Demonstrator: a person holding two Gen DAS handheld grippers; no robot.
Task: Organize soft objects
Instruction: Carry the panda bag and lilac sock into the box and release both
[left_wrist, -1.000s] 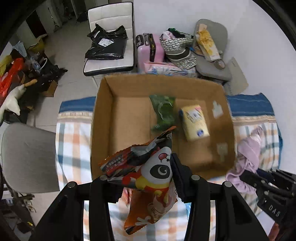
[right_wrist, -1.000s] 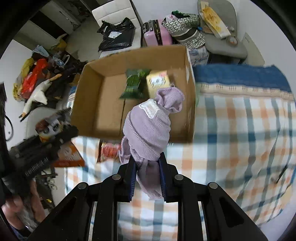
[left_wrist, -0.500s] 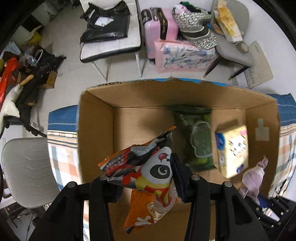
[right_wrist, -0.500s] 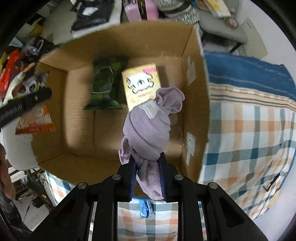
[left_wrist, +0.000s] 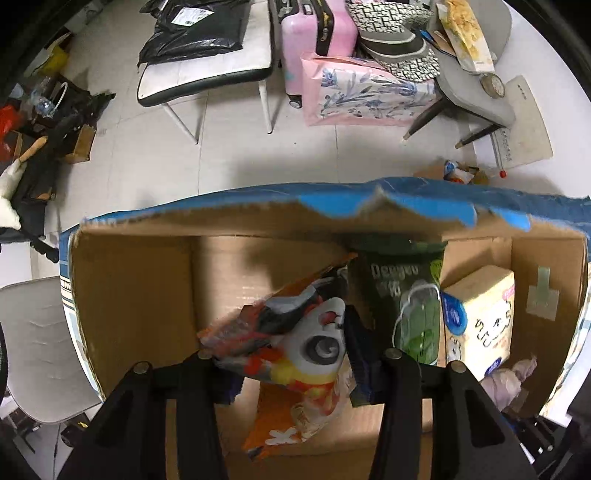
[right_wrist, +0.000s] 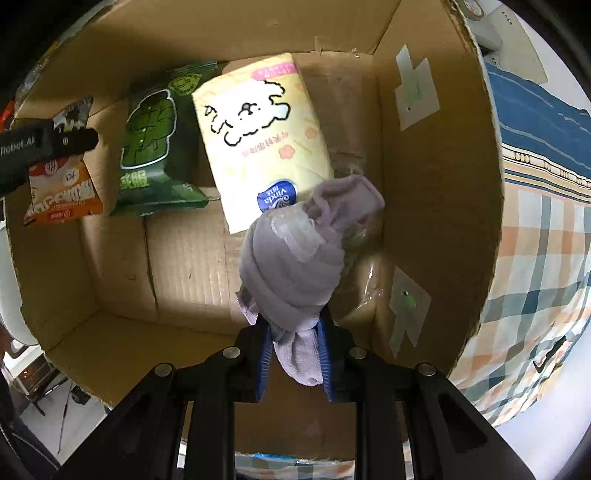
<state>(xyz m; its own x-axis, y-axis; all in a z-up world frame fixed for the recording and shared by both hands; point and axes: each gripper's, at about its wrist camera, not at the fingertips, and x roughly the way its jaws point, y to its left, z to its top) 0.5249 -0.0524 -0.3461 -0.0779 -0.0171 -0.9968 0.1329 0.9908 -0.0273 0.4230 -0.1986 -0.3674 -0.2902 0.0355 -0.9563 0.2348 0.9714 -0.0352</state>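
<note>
Between the fingers of the left gripper (left_wrist: 291, 365) hung an orange crinkly snack bag with a cartoon panda face (left_wrist: 295, 354), the jaws clamped on its middle so that its lower end drooped toward the floor of the open brown cardboard box (left_wrist: 133, 295). Just right of that gripper, inside the box, a dark green plastic snack packet (left_wrist: 402, 299) lay flat, and further right a pale yellow soft tissue pack with a white cartoon dog (left_wrist: 480, 317) lay beside it; the two looked to be touching, edge to edge. Ahead of the gripper, beyond the box's torn blue-edged far wall, stood a white-cushioned chair (left_wrist: 207, 70) carrying a black plastic bag (left_wrist: 195, 29), a pink hard-shell suitcase (left_wrist: 314, 40), a pink floral package (left_wrist: 365, 96) and a grey chair (left_wrist: 472, 92) piled with oddments. Closed on the lower end of a rolled lilac fabric bundle (right_wrist: 295, 258), the right gripper (right_wrist: 295, 354) held it up inside the box, near the right-hand wall with its taped patches (right_wrist: 413, 88). That bundle covered the near corner of the tissue pack ahead of the gripper. To the far left of the right gripper, the left gripper's black finger crossed in front of the orange bag. Off to the right, outside the box wall, spread a checked orange, blue and white cloth (right_wrist: 543, 258).
</note>
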